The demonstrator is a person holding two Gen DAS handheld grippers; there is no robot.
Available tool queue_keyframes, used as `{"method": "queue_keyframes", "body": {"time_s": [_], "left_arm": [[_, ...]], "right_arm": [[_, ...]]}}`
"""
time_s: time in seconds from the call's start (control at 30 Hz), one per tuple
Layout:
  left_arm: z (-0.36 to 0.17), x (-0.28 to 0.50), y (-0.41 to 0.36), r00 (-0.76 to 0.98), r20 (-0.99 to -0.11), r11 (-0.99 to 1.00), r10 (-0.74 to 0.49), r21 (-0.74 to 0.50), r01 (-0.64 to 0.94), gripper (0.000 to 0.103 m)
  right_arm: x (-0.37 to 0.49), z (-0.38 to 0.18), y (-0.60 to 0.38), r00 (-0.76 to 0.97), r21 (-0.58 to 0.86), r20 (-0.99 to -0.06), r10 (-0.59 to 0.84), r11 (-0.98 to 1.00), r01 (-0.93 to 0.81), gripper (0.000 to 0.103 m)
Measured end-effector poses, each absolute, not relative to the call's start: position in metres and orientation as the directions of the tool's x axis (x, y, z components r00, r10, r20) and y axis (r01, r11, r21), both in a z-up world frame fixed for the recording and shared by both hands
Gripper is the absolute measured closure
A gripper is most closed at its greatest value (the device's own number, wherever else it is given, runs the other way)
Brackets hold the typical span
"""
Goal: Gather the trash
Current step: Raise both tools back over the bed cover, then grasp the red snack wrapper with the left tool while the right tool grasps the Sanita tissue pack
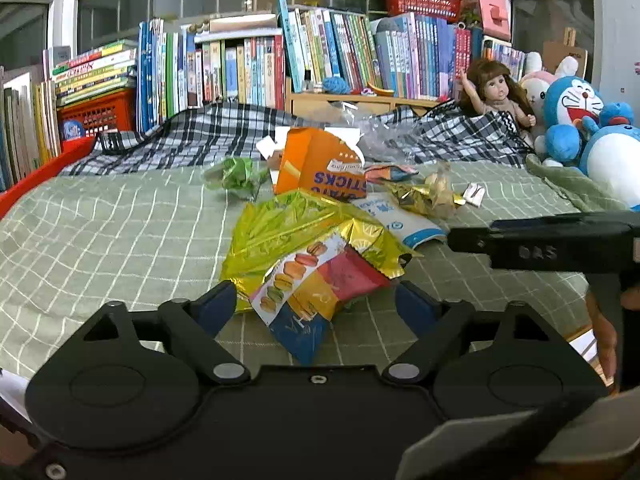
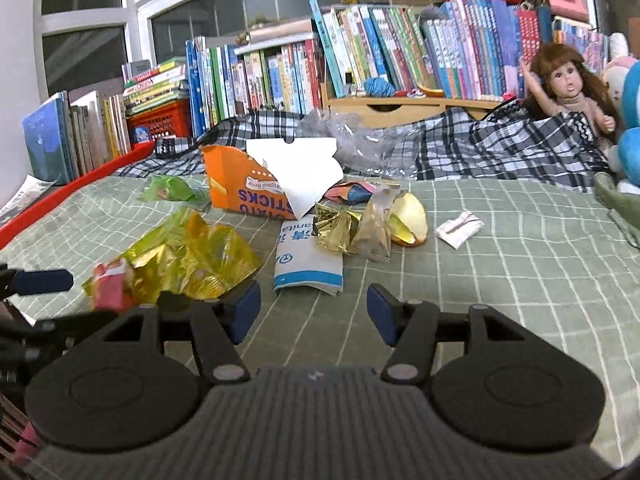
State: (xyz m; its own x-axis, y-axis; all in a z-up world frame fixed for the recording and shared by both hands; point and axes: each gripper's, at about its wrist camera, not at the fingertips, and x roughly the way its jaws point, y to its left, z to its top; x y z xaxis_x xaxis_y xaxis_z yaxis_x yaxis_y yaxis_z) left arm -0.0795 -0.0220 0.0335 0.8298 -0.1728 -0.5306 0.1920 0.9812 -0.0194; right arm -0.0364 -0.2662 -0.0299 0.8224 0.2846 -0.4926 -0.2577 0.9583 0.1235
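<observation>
Nearest the left camera, the left tongs (image 1: 316, 304) stood with their blue pads wide apart above the green checked bed (image 1: 100, 240). A crumpled yellow foil bag (image 1: 304, 240) printed with macarons lay on the bed and reached in between the pads, but neither pad pressed on it, so these tongs were open and held nothing. In the right wrist view the same yellow foil bag (image 2: 188, 260) lay to the left of the right tongs (image 2: 314, 312), whose pads also stood apart over bare bedcover, gripping nothing.

Just beyond the right tongs lay a white and blue paper packet (image 2: 308, 264), flat on the bed. Touching its far end sat a small heap of gold foil wrappers (image 2: 352, 228), with a pale curved piece, possibly a fruit slice, against their right side. Near that, a little apart to the right, lay a small white folded wrapper (image 2: 458, 228).

Further back stood a torn orange snack box (image 2: 240, 184) with its white inner flap hanging open, and a green crumpled wrapper (image 2: 172, 190) lay to its left. Behind the box, crumpled clear plastic (image 2: 360, 136) rested on a black and white plaid blanket (image 2: 500, 148) bunched along the far side of the bed.

At the right end of the blanket a doll (image 2: 568, 84) with brown hair sat with one arm raised, blue plush toys (image 1: 576, 120) beside it. Rows of books (image 2: 360, 52) filled the shelf along the window behind.
</observation>
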Motion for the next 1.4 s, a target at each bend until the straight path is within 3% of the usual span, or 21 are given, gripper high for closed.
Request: {"method": "queue_keyframes", "body": {"time_s": [0.33, 0.5, 0.6, 0.7, 0.8, 1.13, 1.17, 1.23, 1.27, 1.3, 1.4], "left_arm": [[0.021, -0.07, -0.023, 0.823, -0.537, 0.979, -0.184, -0.028, 0.201, 0.034], [0.017, -0.067, -0.023, 0.817, -0.545, 0.979, -0.189, -0.04, 0.199, 0.053], [0.015, -0.067, -0.023, 0.82, -0.541, 0.98, -0.186, -0.037, 0.198, 0.058], [0.015, -0.068, -0.022, 0.827, -0.532, 0.981, -0.181, -0.039, 0.189, 0.066], [0.017, -0.07, -0.02, 0.831, -0.524, 0.981, -0.185, -0.056, 0.184, 0.072], [0.023, -0.085, -0.022, 0.84, -0.507, 0.979, -0.194, -0.044, 0.199, 0.076], [0.023, -0.086, -0.023, 0.84, -0.507, 0.979, -0.194, -0.039, 0.202, 0.075], [0.022, -0.087, -0.025, 0.849, -0.498, 0.982, -0.175, -0.023, 0.188, 0.056], [0.021, -0.086, -0.026, 0.852, -0.497, 0.984, -0.163, -0.017, 0.178, 0.037], [0.02, -0.086, -0.026, 0.855, -0.495, 0.985, -0.156, -0.014, 0.171, 0.025], [0.019, -0.081, -0.026, 0.86, -0.486, 0.987, -0.153, -0.025, 0.161, 0.019]], "right_arm": [[0.01, -0.041, -0.234, 0.804, 0.029, -0.548, 0.231, 0.966, -0.258, 0.023], [0.026, -0.048, -0.224, 0.793, -0.02, -0.576, 0.2, 0.966, -0.258, 0.023], [0.027, -0.047, -0.223, 0.791, -0.016, -0.577, 0.203, 0.966, -0.259, 0.023], [0.022, -0.046, -0.221, 0.79, -0.018, -0.575, 0.214, 0.962, -0.274, 0.046], [0.013, -0.045, -0.22, 0.794, -0.031, -0.566, 0.222, 0.957, -0.289, 0.055], [-0.022, -0.04, -0.233, 0.793, 0.016, -0.546, 0.27, 0.95, -0.312, 0.064], [-0.026, -0.039, -0.234, 0.794, 0.017, -0.543, 0.273, 0.949, -0.315, 0.064], [-0.035, -0.038, -0.237, 0.797, 0.015, -0.538, 0.273, 0.949, -0.315, 0.064], [-0.04, -0.037, -0.238, 0.8, 0.014, -0.535, 0.273, 0.949, -0.315, 0.064], [-0.044, -0.037, -0.24, 0.802, 0.012, -0.532, 0.273, 0.949, -0.315, 0.063], [-0.054, -0.038, -0.245, 0.812, -0.003, -0.523, 0.258, 0.952, -0.305, 0.059]]}}
